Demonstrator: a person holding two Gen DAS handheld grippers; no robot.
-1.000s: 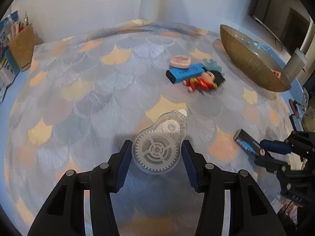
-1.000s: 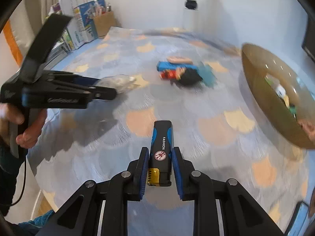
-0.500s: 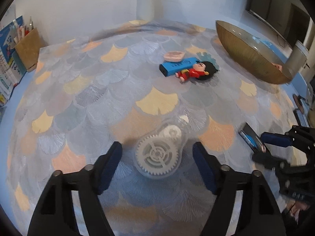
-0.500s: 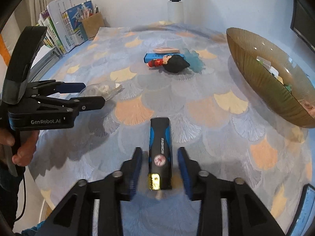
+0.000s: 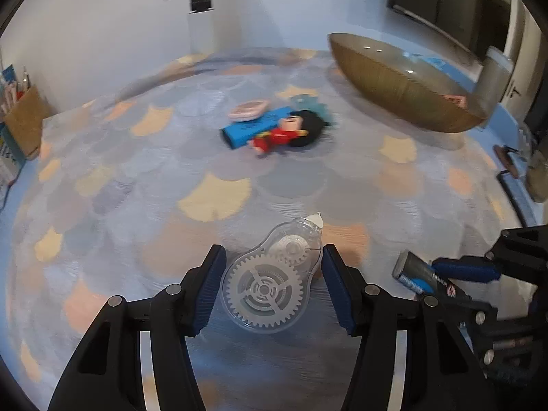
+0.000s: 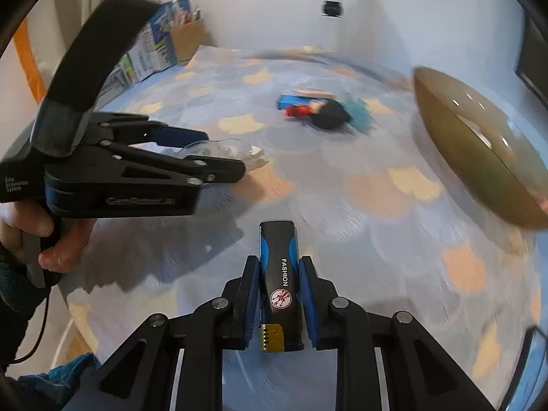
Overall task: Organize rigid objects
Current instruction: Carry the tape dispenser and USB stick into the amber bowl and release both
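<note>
My left gripper [image 5: 272, 284] is shut on a clear correction-tape dispenser [image 5: 270, 284] with white gears inside, held above the patterned tablecloth. My right gripper [image 6: 279, 294] is shut on a black and blue trimmer [image 6: 279, 274] marked FASHION; it also shows in the left wrist view [image 5: 421, 277]. The left gripper shows in the right wrist view [image 6: 219, 161] at the left, a hand on its handle. A red doll with black hair [image 5: 291, 132], a blue box [image 5: 257, 128] and a pink item [image 5: 248, 109] lie together mid-table.
A large golden bowl [image 5: 404, 85] with a few items inside stands at the right, also in the right wrist view [image 6: 479, 147]. A cardboard holder with books [image 6: 171, 44] stands at the far left edge. A white pillar [image 5: 202, 10] stands behind the table.
Both grippers stood open around their objects half a second ago; now each has closed on its object again and lifted it. Both cameras have shifted, with motion blur.
</note>
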